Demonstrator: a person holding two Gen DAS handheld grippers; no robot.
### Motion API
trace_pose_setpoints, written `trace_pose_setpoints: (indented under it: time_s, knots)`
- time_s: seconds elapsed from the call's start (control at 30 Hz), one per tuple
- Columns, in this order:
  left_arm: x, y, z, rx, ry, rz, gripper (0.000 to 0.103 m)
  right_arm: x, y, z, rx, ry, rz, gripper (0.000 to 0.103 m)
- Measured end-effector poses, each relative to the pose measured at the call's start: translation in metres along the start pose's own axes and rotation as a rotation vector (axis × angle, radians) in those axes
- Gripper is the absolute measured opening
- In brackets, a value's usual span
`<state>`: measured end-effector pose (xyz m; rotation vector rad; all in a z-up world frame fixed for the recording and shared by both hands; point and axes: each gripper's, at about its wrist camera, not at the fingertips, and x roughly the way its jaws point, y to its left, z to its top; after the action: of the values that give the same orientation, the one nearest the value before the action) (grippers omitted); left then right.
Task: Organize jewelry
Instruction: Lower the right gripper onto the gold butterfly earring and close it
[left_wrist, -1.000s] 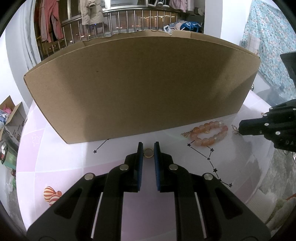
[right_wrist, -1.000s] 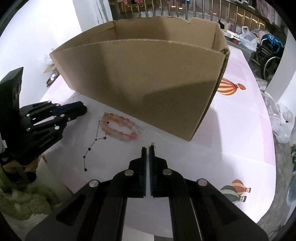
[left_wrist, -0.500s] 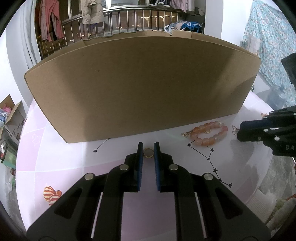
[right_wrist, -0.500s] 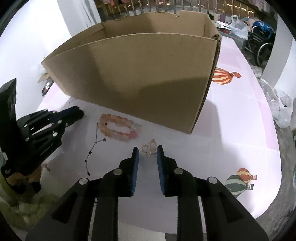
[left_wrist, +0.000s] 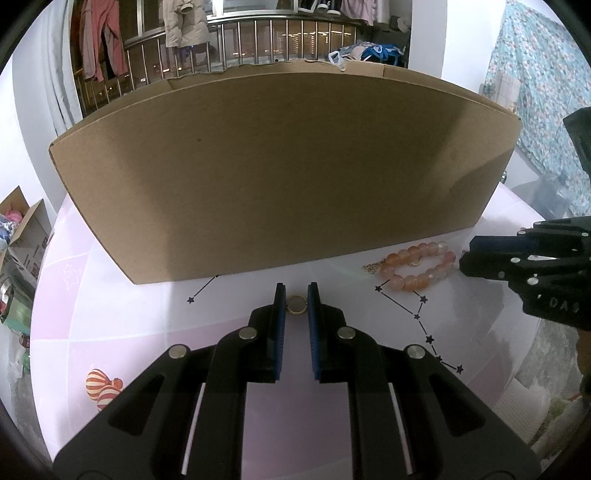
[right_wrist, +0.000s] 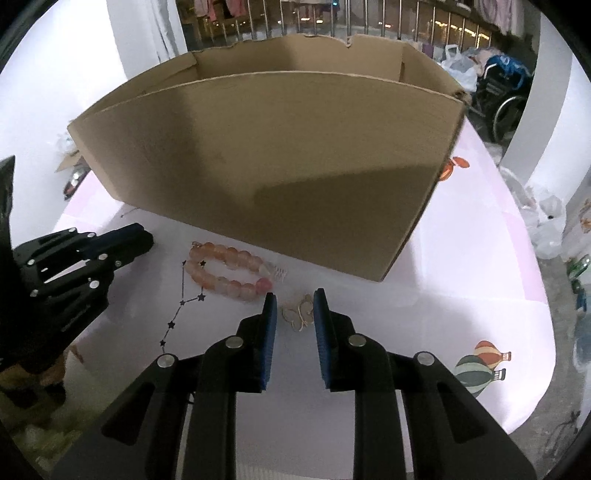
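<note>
the left gripper (left_wrist: 296, 295) sits at the lower middle of its own view, its blue pads closed on a small gold ring (left_wrist: 297, 305) that is pinched between the fingertips just above the pale pink table (left_wrist: 147, 317). the right gripper (right_wrist: 295, 301) is at the lower middle of the right wrist view, jaws parted, with a thin gold wire earring (right_wrist: 298, 313) lying on the table between the pads, which do not press on it. a pink beaded bracelet (right_wrist: 225, 271) lies left of and just above that earring, near the front wall of the big cardboard box (right_wrist: 280, 162) filling the upper middle of both views
</note>
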<state>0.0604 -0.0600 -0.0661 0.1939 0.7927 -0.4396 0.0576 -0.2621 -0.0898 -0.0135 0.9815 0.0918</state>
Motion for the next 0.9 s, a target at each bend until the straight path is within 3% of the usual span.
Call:
trace_pose_setpoints:
  time_s: [0.13, 0.9]
  knots:
    - [0.0, 0.0, 0.0, 0.0, 0.0, 0.0, 0.011, 0.0, -0.001, 0.002, 0.003, 0.002, -0.009, 0.015]
    - [-0.002, 0.0, -0.003, 0.007, -0.01, -0.008, 0.01, -0.011, -0.013, 0.003, 0.013, -0.023, 0.024, 0.015]
